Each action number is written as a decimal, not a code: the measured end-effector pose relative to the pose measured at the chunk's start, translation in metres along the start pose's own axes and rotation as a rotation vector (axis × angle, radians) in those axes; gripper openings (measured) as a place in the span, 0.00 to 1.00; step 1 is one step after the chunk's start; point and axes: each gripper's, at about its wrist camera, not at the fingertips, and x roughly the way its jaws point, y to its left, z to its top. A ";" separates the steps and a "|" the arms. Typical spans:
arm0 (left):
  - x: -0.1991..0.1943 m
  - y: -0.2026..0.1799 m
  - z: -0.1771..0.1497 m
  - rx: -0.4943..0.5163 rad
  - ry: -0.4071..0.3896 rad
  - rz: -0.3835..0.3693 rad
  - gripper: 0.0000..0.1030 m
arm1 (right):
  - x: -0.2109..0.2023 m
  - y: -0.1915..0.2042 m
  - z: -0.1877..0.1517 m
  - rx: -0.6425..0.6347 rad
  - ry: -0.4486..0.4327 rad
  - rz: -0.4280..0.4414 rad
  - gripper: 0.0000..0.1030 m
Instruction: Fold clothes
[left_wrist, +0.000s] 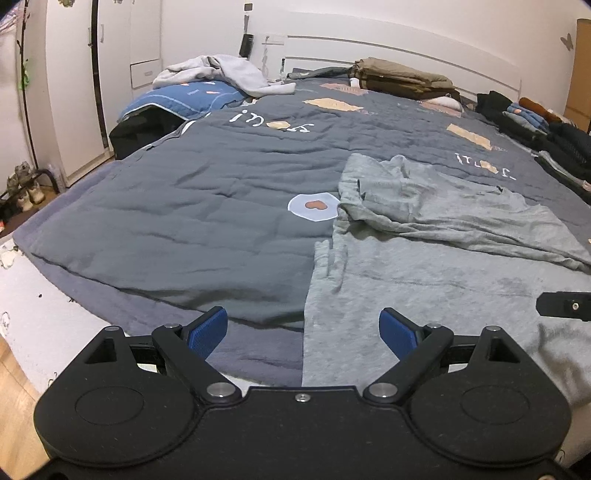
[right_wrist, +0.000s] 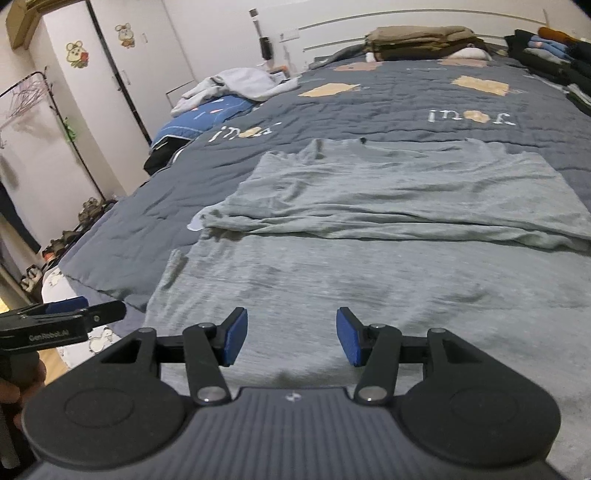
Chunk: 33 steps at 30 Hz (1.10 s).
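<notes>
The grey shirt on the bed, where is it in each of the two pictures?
Left wrist view: the grey shirt fills the right half, its top part folded over, its left edge running down between the fingers.
Right wrist view: the grey shirt lies in the middle, straight ahead of the fingers.
Shared landmark: the pile of brown folded clothes by the headboard.

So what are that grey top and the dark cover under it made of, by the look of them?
Grey top: probably a soft cotton-type jersey, matte and heathered, falling in limp creases. Dark cover: seems a padded, quilted cloth, matte, with puffy stitched ridges and printed patches. The exact fibre cannot be told.
</notes>
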 end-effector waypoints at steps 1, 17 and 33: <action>0.000 0.001 0.000 -0.001 0.000 0.001 0.86 | 0.001 0.002 0.000 -0.004 0.001 0.002 0.51; 0.003 -0.018 0.001 0.038 0.008 -0.040 0.86 | -0.007 -0.010 -0.003 0.008 0.002 -0.036 0.51; 0.018 -0.102 0.003 0.150 0.020 -0.157 0.86 | -0.048 -0.078 -0.016 0.107 -0.042 -0.145 0.51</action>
